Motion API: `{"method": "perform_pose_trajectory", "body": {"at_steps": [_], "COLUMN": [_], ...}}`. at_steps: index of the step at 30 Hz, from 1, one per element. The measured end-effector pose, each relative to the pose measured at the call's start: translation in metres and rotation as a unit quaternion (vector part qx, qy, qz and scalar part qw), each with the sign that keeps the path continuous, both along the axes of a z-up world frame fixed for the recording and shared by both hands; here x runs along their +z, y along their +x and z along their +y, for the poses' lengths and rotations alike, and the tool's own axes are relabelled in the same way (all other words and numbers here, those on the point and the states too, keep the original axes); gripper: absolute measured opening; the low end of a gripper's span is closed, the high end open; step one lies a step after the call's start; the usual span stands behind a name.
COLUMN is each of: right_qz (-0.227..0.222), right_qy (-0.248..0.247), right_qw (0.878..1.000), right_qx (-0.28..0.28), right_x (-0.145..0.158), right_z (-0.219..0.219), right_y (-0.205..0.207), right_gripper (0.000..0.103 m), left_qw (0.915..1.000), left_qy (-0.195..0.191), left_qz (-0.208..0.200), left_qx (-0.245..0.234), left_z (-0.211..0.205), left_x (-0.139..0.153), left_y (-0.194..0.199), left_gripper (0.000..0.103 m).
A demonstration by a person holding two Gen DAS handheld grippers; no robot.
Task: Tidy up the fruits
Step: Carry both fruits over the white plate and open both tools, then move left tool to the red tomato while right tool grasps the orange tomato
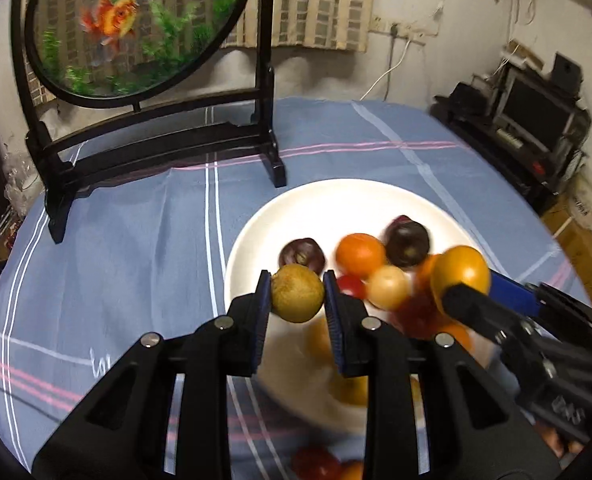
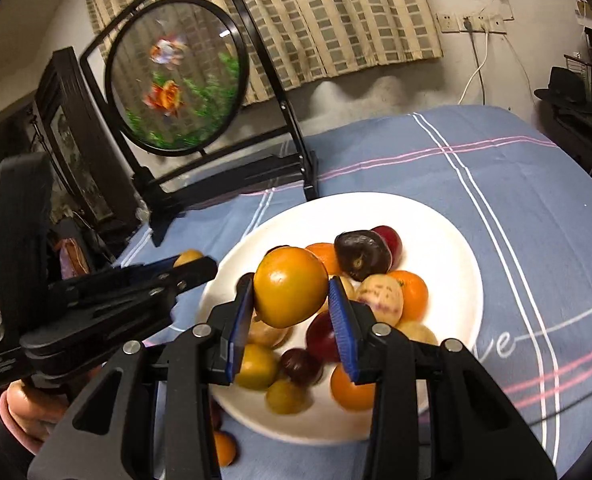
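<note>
The white plate point(image 2: 448, 240) sits on the blue plaid cloth point(image 2: 496, 184) and serves as the landmark. At its left edge the left gripper point(image 1: 297, 286) has its blue pads closed on a small brown-green fruit point(image 1: 297, 293); the fruit is round, so no long axis or pointing direction can be told. In the right wrist view that gripper point(image 2: 188, 264) comes in from the left of the plate, only a sliver of its fruit showing. Over the near half of the plate the right gripper point(image 2: 291, 300) has its jaws narrowly parted around a yellow-orange fruit point(image 2: 291, 286), both pads pressing its sides; it is slightly oblong, its longer axis tilted from upper left to lower right. On the plate lie more fruits: a dark purple one point(image 2: 361, 255) toward the far side, a pale speckled one point(image 2: 379, 300) and an orange point(image 2: 414, 294) toward the right. Left of the plate's near rim, an orange fruit point(image 2: 223, 448) lies on the cloth. Right of the plate the cloth carries white script of which only "ve" point(image 2: 496, 345) can be read. Beyond the plate to the left stands a round goldfish screen point(image 2: 178, 76) in a black frame.
</note>
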State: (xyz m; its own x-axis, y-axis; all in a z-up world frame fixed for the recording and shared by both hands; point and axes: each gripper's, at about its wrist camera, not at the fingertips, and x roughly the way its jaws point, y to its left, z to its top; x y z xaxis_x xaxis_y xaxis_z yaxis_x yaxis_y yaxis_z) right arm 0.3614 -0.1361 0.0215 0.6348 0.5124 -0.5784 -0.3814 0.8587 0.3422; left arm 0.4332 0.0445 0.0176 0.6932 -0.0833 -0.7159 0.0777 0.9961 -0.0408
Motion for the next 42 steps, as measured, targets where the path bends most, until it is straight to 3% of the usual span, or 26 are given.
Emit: {"method": "perform_pose_trajectory", "body": {"at_steps": [4,9,10,11,13,16,20,23,29,32,35,39,42], "right_qz": [0.005,0.002,0.002,0.003,0.003,-0.004,-0.022,-0.032,-0.052,-0.049,-0.035,-0.023,-0.013], "right_qy": [-0.018,-0.021,-0.024,-0.026,-0.027,-0.024,-0.02,-0.017,-0.047,-0.064,-0.099,-0.143,-0.159], "right_qw": [1.0,0.999,0.999,0.999,0.999,0.999,0.999,0.999,0.995,0.991,0.983,0.974,0.971], "right_qx": [0.011,0.028,0.029,0.029,0.025,0.024,0.027,0.031,0.068,0.108,0.149,0.175,0.177], "right_x": [-0.01,-0.008,-0.008,-0.008,-0.007,-0.001,0.013,0.02,0.015,0.005,-0.01,-0.028,-0.039], "right_z": [0.005,0.009,0.009,0.01,0.009,0.006,0.003,0.0,0.005,0.013,0.03,0.051,0.058], "right_y": [0.011,0.012,0.013,0.012,0.011,0.006,-0.01,-0.029,-0.076,-0.097,-0.112,-0.121,-0.117], "right_gripper": [0.038,0.039,0.039,0.04,0.042,0.046,0.048,0.049,0.05,0.05,0.05,0.05,0.05], "left_qw": [0.9998,0.9994,0.9995,0.9996,0.9997,0.9996,0.9981,0.9963,0.9914,0.9885,0.9881,0.9815,0.9802], "left_qy": [0.005,-0.016,-0.016,-0.012,-0.003,0.003,0.022,0.033,0.036,0.006,0.016,0.039,0.036], "left_qz": [0.015,0.025,0.022,0.015,-0.002,-0.013,-0.045,-0.063,-0.098,-0.112,-0.072,-0.072,-0.058], "left_qx": [0.008,0.017,0.019,0.021,0.026,0.024,0.036,0.048,0.08,0.102,0.135,0.173,0.186], "left_z": [0.002,0.006,0.006,0.005,0.004,0.004,0.01,0.015,0.031,0.047,0.057,0.066,0.072], "left_x": [-0.016,-0.025,-0.025,-0.023,-0.016,-0.004,0.015,0.025,0.013,-0.009,-0.024,-0.026,-0.027], "left_y": [0.019,0.029,0.029,0.027,0.021,0.005,-0.028,-0.06,-0.135,-0.155,-0.151,-0.148,-0.143], "left_gripper": [0.026,0.028,0.033,0.045,0.058,0.062,0.085,0.095,0.099,0.099,0.099,0.099,0.099]}}
